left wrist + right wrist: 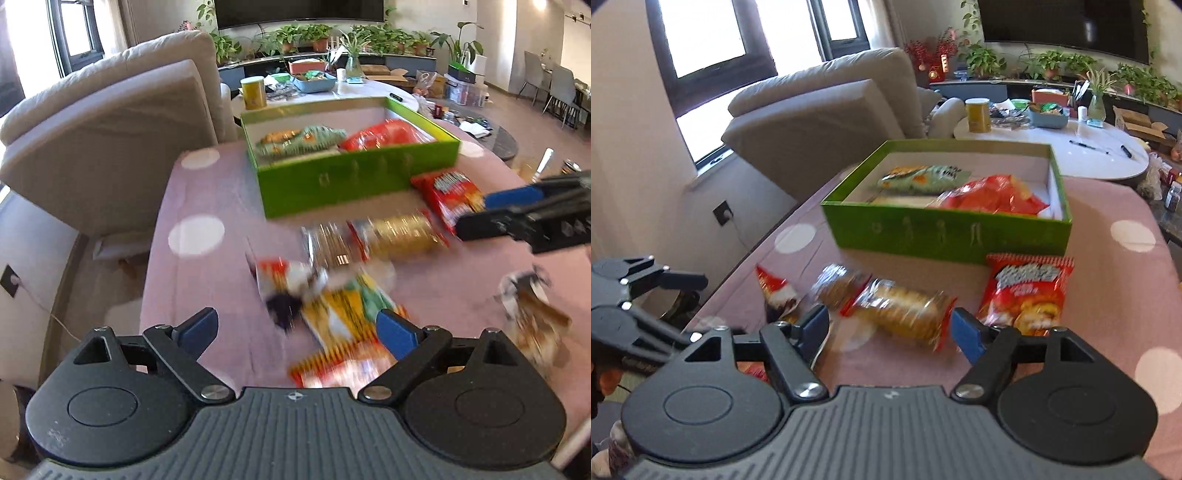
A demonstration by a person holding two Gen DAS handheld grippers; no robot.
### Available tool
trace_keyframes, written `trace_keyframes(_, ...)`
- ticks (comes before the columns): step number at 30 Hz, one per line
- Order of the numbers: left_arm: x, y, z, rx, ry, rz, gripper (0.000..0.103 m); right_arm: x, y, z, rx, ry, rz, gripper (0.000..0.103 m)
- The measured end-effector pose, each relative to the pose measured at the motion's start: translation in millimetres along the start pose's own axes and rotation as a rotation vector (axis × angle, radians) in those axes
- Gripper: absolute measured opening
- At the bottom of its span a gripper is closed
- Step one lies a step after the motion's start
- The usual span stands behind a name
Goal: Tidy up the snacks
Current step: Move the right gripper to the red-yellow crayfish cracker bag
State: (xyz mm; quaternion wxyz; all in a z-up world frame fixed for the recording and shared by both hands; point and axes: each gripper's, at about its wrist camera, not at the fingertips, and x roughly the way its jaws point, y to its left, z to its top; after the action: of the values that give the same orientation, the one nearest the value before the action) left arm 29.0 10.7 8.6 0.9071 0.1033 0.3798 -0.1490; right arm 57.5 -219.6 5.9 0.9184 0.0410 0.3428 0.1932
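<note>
**Inspector A:** Right wrist view: the biscuit roll (903, 314) is recorded lying on the pink dotted tablecloth (1108, 206), its long axis running from upper left to lower right, red crimped ends at both tips. It is framed between the spread fingers of the right gripper (892, 330), but no contact can be confirmed. A second roll (836, 286) is noted just behind it, blurred.

**Inspector B:** Left wrist view: the same biscuit roll (400, 236) is seen lying nearly crosswise. The left gripper (299, 330) is held spread above a yellow-and-red packet (343, 325), nothing pinched. That packet is smeared by motion and its print cannot be read.

**Inspector A:** The red chip bag (1027, 295) is logged upright in the picture, top edge toward the green box (945, 232) and just beside it. Its lower corner is hidden behind the right finger.

**Inspector B:** Inside the green box (354, 177) a pale green bag (303, 142) and a red bag (388, 134) are recorded side by side. A torn brown-and-white wrapper (532, 314) at the right is shown only in the left wrist view. The right gripper (476, 212) enters there from the right edge, its body cut off.

**Inspector A:** Only the right wrist view shows the left gripper's linkage at the left border, partly cut off.
</note>
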Motion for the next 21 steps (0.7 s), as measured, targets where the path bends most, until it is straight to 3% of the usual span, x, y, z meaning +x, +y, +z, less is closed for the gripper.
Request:
trace_keyframes(4, -16.7, -4.5, -28.8, -0.003, 0.009, -0.025, 0.092, -0.1, 10.5, -12.4, 0.008, 0.019, 0.016, 0.078)
trace_keyframes(13, -42.8, -21.6, -76.8, 0.115, 0.006, -0.09, 0.096, -7.0, 33.6, -30.3, -0.009, 0.032, 0.006, 0.08)
trace_keyframes(21, -25.1, -26.7, -83.2, 0.097, 0.022, -0.128, 0.098, -12.3, 46.5, -33.0, -0.027, 0.021, 0.001, 0.082)
